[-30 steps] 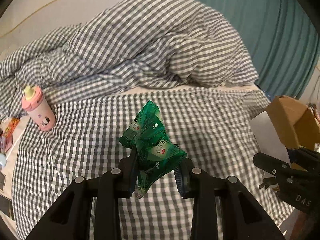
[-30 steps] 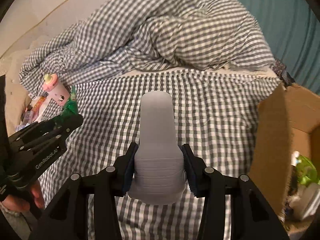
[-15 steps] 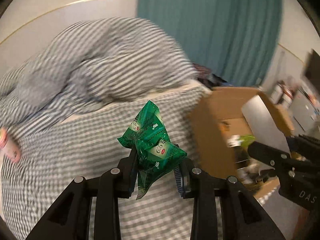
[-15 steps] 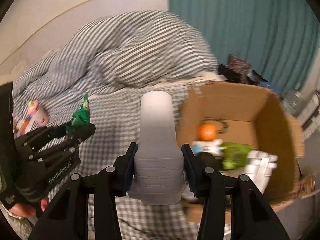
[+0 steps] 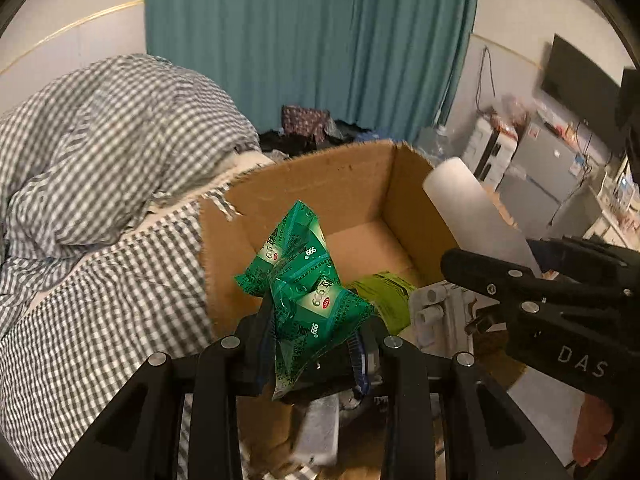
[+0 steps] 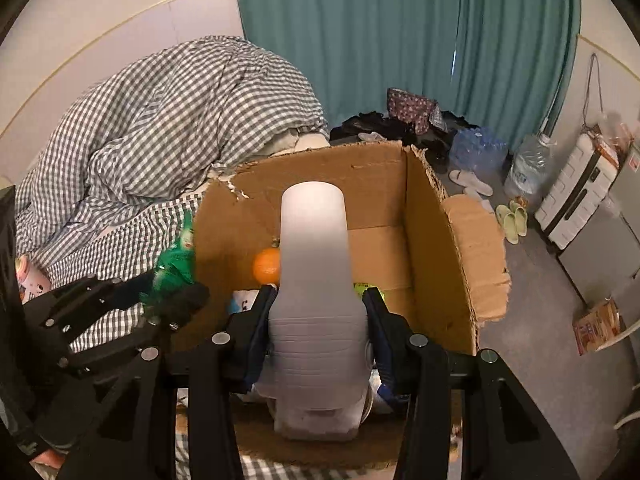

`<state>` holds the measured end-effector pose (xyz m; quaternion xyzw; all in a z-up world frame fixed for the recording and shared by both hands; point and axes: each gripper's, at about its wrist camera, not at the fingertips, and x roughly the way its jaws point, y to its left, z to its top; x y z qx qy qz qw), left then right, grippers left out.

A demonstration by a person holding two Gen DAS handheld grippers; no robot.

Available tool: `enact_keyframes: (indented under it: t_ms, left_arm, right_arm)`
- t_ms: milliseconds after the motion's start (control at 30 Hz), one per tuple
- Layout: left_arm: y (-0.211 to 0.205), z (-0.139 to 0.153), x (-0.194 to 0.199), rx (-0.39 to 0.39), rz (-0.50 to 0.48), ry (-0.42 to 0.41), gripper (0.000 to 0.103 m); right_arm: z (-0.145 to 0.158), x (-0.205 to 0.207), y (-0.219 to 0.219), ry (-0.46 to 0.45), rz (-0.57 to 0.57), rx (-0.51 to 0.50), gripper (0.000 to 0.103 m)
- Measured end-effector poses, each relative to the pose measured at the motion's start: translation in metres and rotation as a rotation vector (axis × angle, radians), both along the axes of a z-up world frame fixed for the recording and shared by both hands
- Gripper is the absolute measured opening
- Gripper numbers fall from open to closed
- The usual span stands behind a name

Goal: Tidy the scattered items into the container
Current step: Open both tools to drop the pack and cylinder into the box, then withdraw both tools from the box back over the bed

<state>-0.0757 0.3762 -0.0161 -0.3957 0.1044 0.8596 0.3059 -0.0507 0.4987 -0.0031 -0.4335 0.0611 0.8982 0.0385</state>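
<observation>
The bed [image 6: 132, 240] with its checked duvet [image 6: 180, 120] sits beside the open cardboard box [image 6: 436, 248]. Over the box, the right claw [image 6: 318, 320] is clamped on a frosted white bottle [image 6: 314, 240]. The left claw [image 5: 312, 344], its jaws easing apart, has a crumpled green packet [image 5: 304, 288] between them. An orange [image 6: 266, 266] lies inside.
</observation>
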Motion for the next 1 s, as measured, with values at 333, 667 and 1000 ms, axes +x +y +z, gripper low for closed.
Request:
enact_keyframes:
  t_ms: [333, 667, 1000]
  left_arm:
    - [-0.03, -0.007, -0.009, -0.118, 0.276, 0.126, 0.103]
    - [-0.135, 0.01, 0.026, -0.092, 0.681, 0.127, 0.103]
    - [-0.185, 0.006, 0.068, -0.082, 0.785, 0.143, 0.103]
  right_arm:
    - [0.001, -0.008, 0.012, 0.072, -0.053, -0.055, 0.092]
    - [0.019, 0.028, -0.054, 0.122, 0.09, 0.043, 0.093]
    - [0.001, 0.034, -0.128, 0.12, 0.239, 0.165, 0.094]
